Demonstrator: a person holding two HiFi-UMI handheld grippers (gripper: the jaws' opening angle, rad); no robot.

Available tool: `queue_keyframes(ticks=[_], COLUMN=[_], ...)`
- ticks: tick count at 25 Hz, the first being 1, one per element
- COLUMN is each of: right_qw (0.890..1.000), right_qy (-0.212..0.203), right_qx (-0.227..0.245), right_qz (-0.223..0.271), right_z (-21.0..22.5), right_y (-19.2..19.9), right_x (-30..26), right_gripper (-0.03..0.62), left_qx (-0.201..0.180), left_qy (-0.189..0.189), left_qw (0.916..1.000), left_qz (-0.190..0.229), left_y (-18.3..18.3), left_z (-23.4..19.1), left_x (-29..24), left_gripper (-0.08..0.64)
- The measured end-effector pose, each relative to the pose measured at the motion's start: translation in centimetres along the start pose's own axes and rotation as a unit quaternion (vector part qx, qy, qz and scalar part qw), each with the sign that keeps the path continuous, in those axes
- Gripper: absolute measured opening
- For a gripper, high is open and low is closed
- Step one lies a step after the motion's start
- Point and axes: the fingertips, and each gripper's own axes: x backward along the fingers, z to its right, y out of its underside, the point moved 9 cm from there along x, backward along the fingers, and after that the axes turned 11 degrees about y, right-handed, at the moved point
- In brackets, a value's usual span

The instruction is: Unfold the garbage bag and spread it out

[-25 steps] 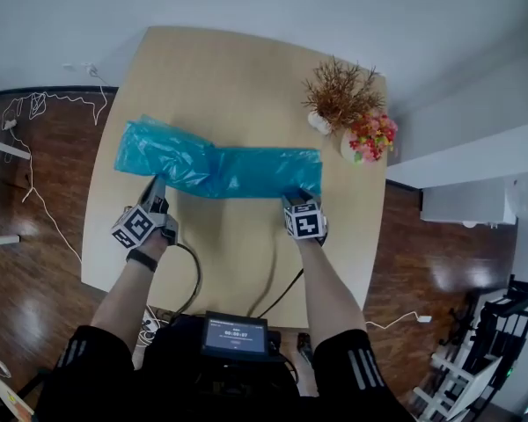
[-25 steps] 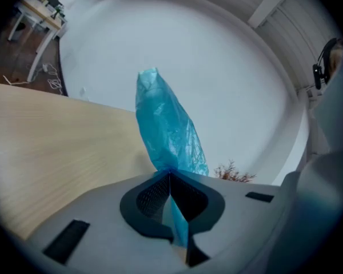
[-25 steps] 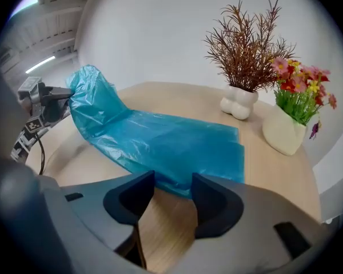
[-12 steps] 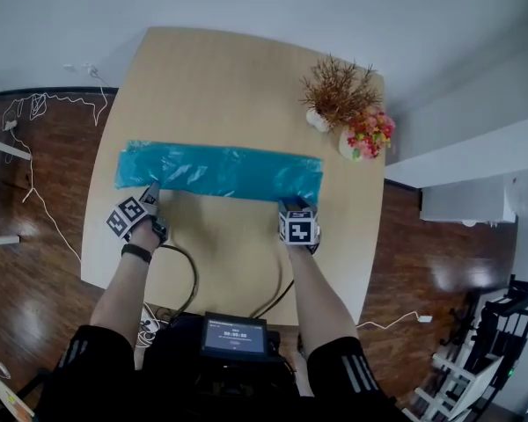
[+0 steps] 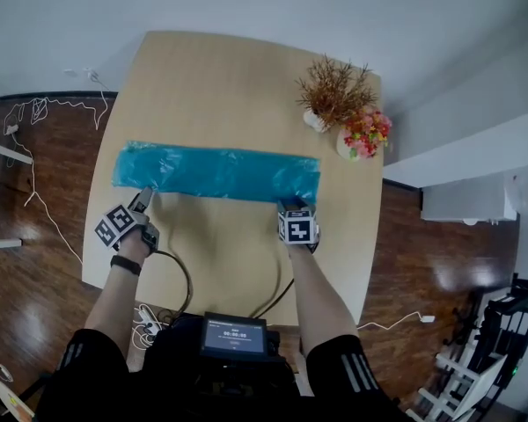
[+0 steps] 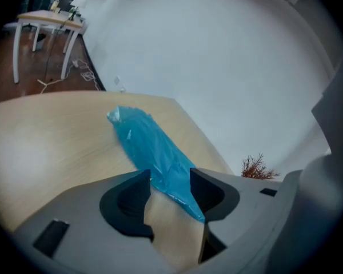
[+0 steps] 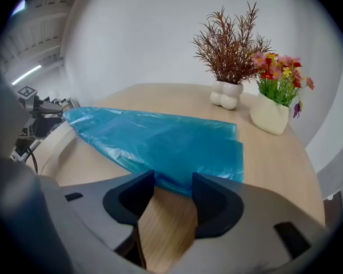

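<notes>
Tabletop (image 5: pixel 220 86) of pale wood, rounded corners, standing on dark plank flooring (image 5: pixel 35 262) that surrounds it on the left, near and right sides. White wall (image 5: pixel 334 7) beyond the table's far edge. Garbage bag (image 5: pixel 216 172), blue translucent plastic, lying flat as a long folded strip across the table's middle, from near its left edge to short of its right edge. Vase of brown dried twigs (image 5: pixel 334 90) and cream vase of red and yellow flowers (image 5: pixel 363 137), side by side at the table's far right corner, clear of the bag. Loose white cables (image 5: pixel 35 112) on the floor off the table's left side. White cabinet (image 5: pixel 462 205) off the table's right side. Left gripper (image 6: pixel 170 178) at the table's near left, jaws just opened; the bag's near edge shows between the tips, with neither pad pressing on it. Right gripper (image 7: pixel 172 181) at the table's near right, jaws apart, bare wood between them and the bag's near right corner just ahead of the tips. Small lit screen (image 5: pixel 235 335) at the person's chest, off the table's near edge.
</notes>
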Motion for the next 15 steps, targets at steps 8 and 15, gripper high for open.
queue_keyframes(ticks=[8,15], right_qw=[1.000,1.000], right_qy=[-0.006,-0.001], right_qx=[0.007,0.015], right_qz=[-0.004,-0.012], right_z=[0.2,0.6], right_y=[0.0,0.4], right_x=[-0.1,-0.7], right_gripper=[0.222,0.222], left_qx=[-0.282,-0.553], left_qy=[0.072,0.133], left_qw=[0.9541,0.7766], left_qz=[-0.072,-0.270], left_y=[-2.6,1.0], left_z=[8.0,14.3], left_x=[-4.1,-14.5], left_gripper=[0.215,0.215])
